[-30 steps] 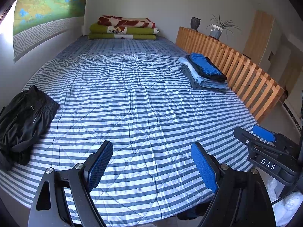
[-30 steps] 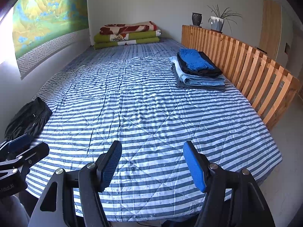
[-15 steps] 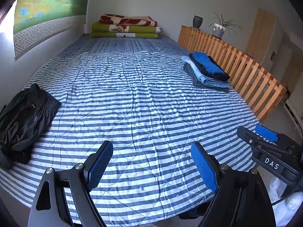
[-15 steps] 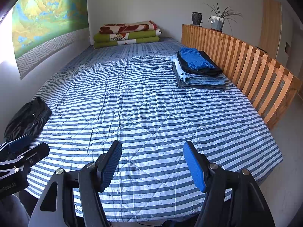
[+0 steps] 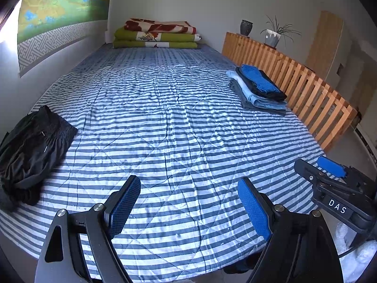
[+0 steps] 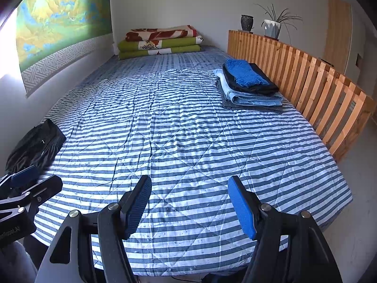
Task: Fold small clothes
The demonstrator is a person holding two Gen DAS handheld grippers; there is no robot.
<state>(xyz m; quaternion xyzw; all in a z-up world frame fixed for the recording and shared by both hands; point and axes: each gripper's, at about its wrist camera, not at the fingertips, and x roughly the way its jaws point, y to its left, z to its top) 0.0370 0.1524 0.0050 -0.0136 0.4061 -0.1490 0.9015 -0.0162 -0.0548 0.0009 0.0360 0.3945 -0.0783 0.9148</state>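
- Black garment [image 5: 33, 151], crumpled and unfolded, lies at the left edge of the frame in our left wrist view, on the striped bedspread [image 5: 179, 127] close to the near left corner of the bed.
- We see the left gripper [image 5: 188, 208] at bottom centre, jaws spread wide with only bedspread between the blue pads; nothing is gripped. The garment sits to the upper left of it, well apart from the left finger.
- In the right wrist view the same black garment [image 6: 35, 146] shows at mid-left, just above the left gripper [image 6: 26, 184] that pokes in at the lower left edge.
- Right gripper [image 6: 190, 206] fills the bottom centre of its own view, jaws parted and empty over the stripes. The garment is far off to its left.
- Right gripper [image 5: 329, 176] also shows at the lower right of the left wrist view, past the bed's near right corner.
- Folded stack [image 6: 249, 87], blue on top of black, pale blue and grey, lies at upper right beside the wooden slat rail [image 6: 318, 89].
- Folded blankets [image 5: 157, 34] lie at top centre, against the far wall.
- We note a potted plant [image 6: 273, 24] and a dark vase [image 6: 247, 22] on the rail's far end.
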